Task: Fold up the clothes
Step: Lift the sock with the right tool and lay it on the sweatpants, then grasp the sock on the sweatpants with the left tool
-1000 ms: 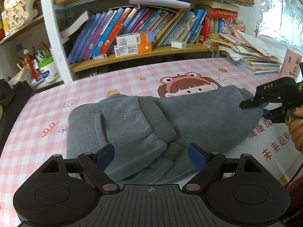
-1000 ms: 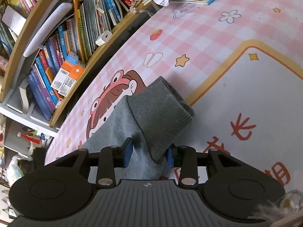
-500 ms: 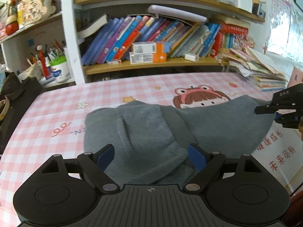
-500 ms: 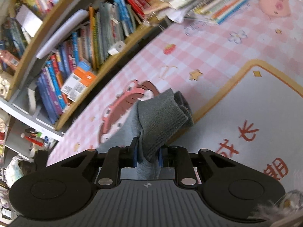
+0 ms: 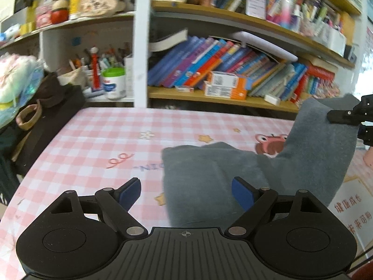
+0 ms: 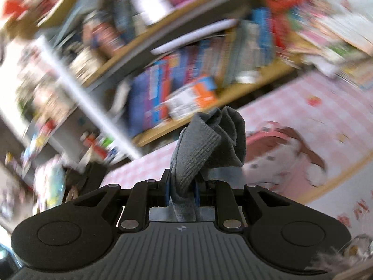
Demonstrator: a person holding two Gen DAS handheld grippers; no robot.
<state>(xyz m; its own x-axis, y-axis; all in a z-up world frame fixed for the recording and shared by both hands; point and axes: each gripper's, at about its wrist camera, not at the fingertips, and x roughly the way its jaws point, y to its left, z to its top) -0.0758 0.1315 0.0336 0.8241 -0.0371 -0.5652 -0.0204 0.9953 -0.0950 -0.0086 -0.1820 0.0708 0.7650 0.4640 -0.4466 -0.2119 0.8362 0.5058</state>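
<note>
Our right tool (image 6: 181, 190) has its jaws drawn almost together on the ribbed edge of the grey garment (image 6: 207, 144). The cloth bunches up in folds just past the blue pads (image 6: 166, 190) and a strip of it runs back between them toward the camera. This view is heavily blurred, so beyond the cloth we make out only a bookshelf (image 6: 177, 86) and the pink checked desk (image 6: 326, 98).

From the left wrist view, our left tool (image 5: 186, 191) stands wide open and holds nothing; its blue pads (image 5: 129, 190) sit apart over the near edge of the garment (image 5: 209, 175), one above bare desk (image 5: 98, 140) and the other above the cloth. We cannot tell whether either pad touches the fabric.

The garment lies on the right half of the desk. Its near part rests flat on the checked cover, while its far right end rises off the surface in a broad sheet up to the right tool (image 5: 345, 116), which grips it at the right edge of the view. A cartoon face (image 5: 268, 143) printed on the cover shows just behind the lifted cloth.

Behind the desk the bookshelf (image 5: 221, 70) holds leaning books, two orange-and-white boxes (image 5: 225, 85) and a green-lidded tub (image 5: 114, 82). A dark bag (image 5: 35, 121) sits at the desk's left edge.
</note>
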